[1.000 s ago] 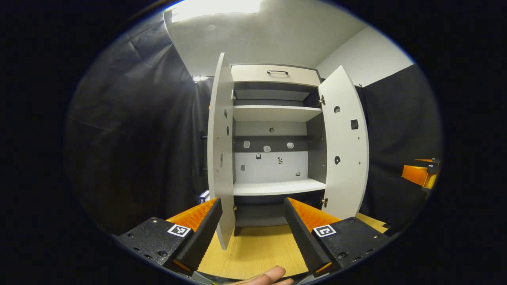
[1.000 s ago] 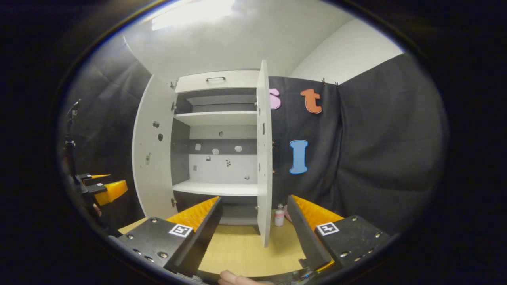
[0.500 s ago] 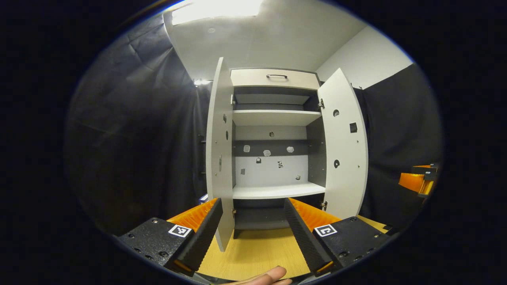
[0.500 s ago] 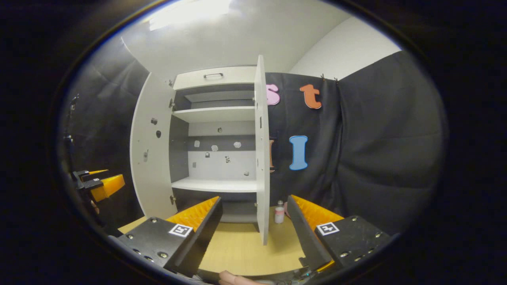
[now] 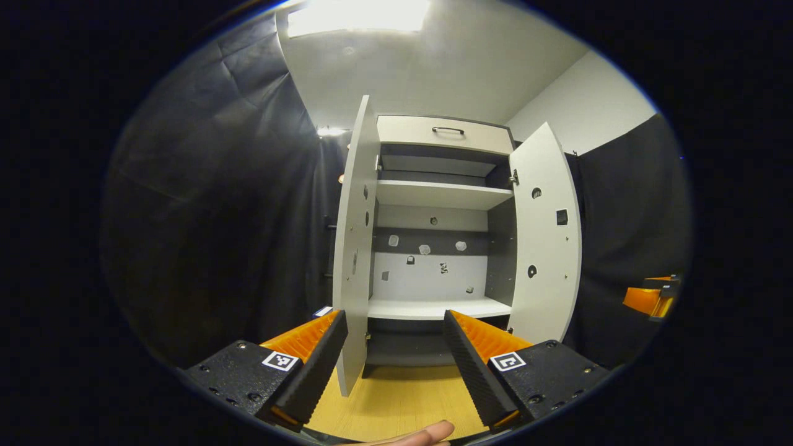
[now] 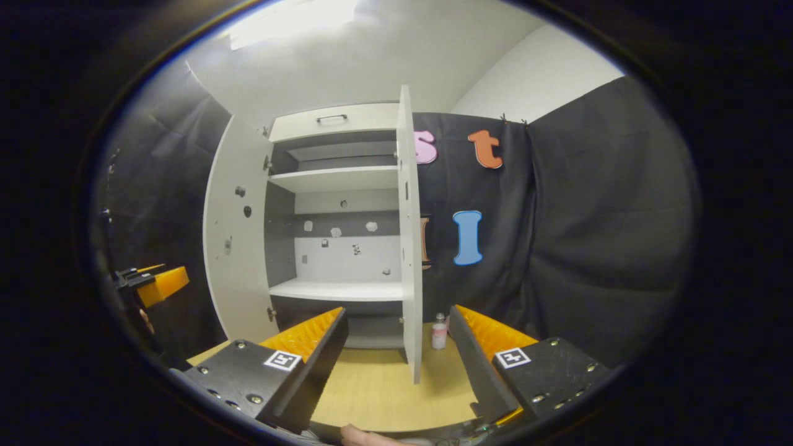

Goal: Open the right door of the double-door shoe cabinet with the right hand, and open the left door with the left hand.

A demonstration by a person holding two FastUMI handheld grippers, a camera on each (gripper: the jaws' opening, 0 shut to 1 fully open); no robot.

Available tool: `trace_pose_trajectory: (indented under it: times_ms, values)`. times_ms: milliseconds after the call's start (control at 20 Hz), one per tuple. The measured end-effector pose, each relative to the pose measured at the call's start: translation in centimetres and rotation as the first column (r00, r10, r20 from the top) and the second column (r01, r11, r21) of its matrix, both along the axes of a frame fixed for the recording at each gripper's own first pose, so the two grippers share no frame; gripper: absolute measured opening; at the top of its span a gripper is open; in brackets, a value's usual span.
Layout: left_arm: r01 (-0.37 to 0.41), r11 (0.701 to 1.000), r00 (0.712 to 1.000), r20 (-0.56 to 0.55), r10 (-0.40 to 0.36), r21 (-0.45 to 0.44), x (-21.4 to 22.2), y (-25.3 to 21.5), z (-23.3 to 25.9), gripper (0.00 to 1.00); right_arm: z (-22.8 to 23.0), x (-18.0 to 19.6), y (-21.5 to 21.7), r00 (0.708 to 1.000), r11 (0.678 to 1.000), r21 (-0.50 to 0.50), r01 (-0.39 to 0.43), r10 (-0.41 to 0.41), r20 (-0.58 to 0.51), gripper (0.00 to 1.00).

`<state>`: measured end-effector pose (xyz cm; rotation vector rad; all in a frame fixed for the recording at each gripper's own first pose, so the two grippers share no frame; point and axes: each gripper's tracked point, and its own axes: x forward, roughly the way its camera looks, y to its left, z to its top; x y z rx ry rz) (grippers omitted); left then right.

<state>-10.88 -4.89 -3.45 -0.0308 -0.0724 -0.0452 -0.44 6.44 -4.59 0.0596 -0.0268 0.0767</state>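
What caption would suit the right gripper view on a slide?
Open tongs face a cabinet with both doors swung wide, shelves bare.

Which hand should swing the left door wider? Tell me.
Left, probably: the open left tongs frame the edge of the left door, while the right tongs frame the right door.

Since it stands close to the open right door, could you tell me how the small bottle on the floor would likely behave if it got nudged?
The small bottle is narrow and upright, so it would probably tip easily. It looks round, so it may then roll on the smooth wooden floor. Being small, it seems light; its contents cannot be judged.
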Motion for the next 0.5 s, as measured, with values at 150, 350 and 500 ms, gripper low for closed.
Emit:
trace_pose_trajectory:
  times_ms: [150, 350, 500]
  values:
    - [0.011, 1.0, 1.0, 0.009, -0.011, 0.018, -0.14, -0.41, 0.2, 0.96, 0.15, -0.12, 0.09, 1.0, 1.0, -0.002, -0.003, 0.003, 0.005, 0.98]
    - [0.021, 0.999, 1.0, 0.022, -0.022, 0.024, -0.39, -0.83, 0.53, 0.96, 0.34, -0.17, 0.32, 1.0, 1.0, -0.005, -0.01, 0.01, 0.009, 0.96]
    - [0.027, 0.999, 0.999, 0.021, -0.027, 0.023, -0.34, -1.13, 0.38, 0.96, 0.23, -0.14, 0.22, 1.0, 1.0, -0.004, -0.013, 0.014, 0.007, 0.98]
